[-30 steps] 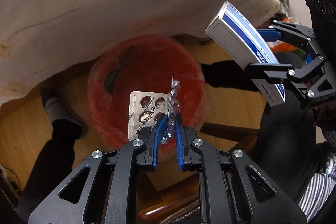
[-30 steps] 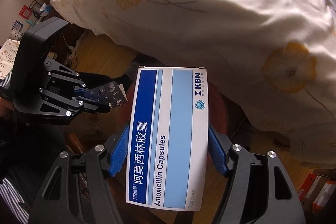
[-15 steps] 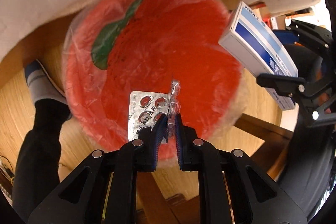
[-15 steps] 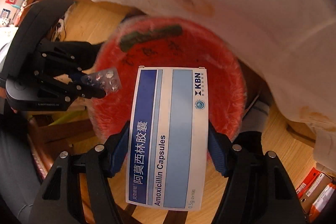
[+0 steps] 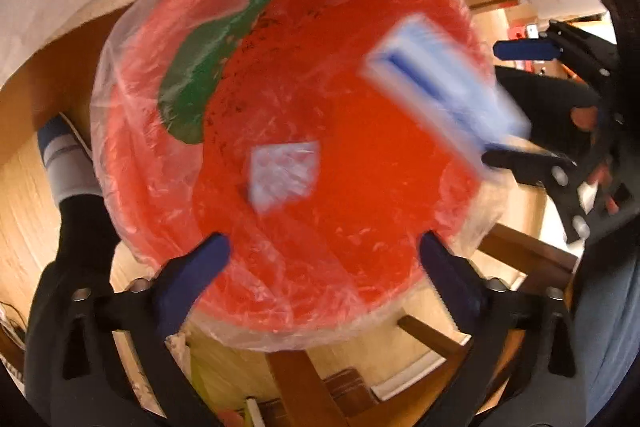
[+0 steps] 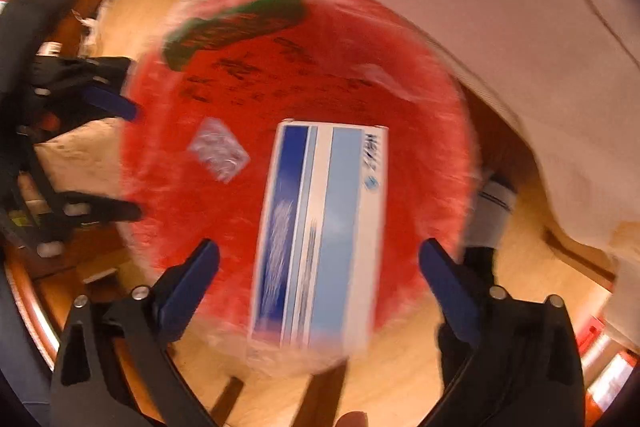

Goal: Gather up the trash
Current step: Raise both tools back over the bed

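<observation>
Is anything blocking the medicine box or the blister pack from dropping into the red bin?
Nothing visible does. The medicine box and blister pack, clear of both just-opened grippers, are over the open mouth of the plastic-lined red bin.

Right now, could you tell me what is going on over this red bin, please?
A person is throwing away trash with a gripper in each hand. Both hang over the red bin, which is lined with a clear bag. The left gripper has just opened its jaws, and the pill strip is blurred and loose over the bin. The right gripper has also just opened, and the medicine box sits between its fingers with neither touching it.
</observation>
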Demonstrator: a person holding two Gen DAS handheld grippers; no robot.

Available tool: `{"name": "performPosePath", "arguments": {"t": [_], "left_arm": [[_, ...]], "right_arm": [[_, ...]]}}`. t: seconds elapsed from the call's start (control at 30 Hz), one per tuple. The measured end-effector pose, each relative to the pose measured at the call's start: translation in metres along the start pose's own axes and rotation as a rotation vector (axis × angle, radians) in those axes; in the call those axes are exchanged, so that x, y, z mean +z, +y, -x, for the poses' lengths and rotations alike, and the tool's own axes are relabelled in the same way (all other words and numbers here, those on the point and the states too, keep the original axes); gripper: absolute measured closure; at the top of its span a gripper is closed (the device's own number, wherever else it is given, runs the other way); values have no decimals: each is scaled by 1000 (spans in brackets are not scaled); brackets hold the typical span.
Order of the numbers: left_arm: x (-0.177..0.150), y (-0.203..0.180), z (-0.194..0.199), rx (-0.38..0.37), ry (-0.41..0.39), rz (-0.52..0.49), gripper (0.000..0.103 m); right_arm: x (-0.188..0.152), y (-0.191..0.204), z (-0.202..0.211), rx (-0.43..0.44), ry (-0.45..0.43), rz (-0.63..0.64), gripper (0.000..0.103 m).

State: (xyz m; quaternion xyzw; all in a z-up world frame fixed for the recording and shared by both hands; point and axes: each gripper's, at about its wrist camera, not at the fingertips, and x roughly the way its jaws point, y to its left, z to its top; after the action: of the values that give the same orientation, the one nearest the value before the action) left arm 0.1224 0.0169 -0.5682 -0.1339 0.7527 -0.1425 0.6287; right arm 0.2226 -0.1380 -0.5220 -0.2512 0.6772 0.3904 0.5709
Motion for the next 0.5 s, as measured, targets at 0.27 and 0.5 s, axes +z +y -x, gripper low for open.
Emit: {"name": "performPosePath", "arguments": {"t": [0.27,0.5], "left_arm": [[-10,-11,41,26,-101,-37,6],[-22,-45,122,41,-315,-162,6]], "right_arm": [[-10,-9,44,10,-82,-35,5],[-19,-5,126,59,-242,-46,5]]}}
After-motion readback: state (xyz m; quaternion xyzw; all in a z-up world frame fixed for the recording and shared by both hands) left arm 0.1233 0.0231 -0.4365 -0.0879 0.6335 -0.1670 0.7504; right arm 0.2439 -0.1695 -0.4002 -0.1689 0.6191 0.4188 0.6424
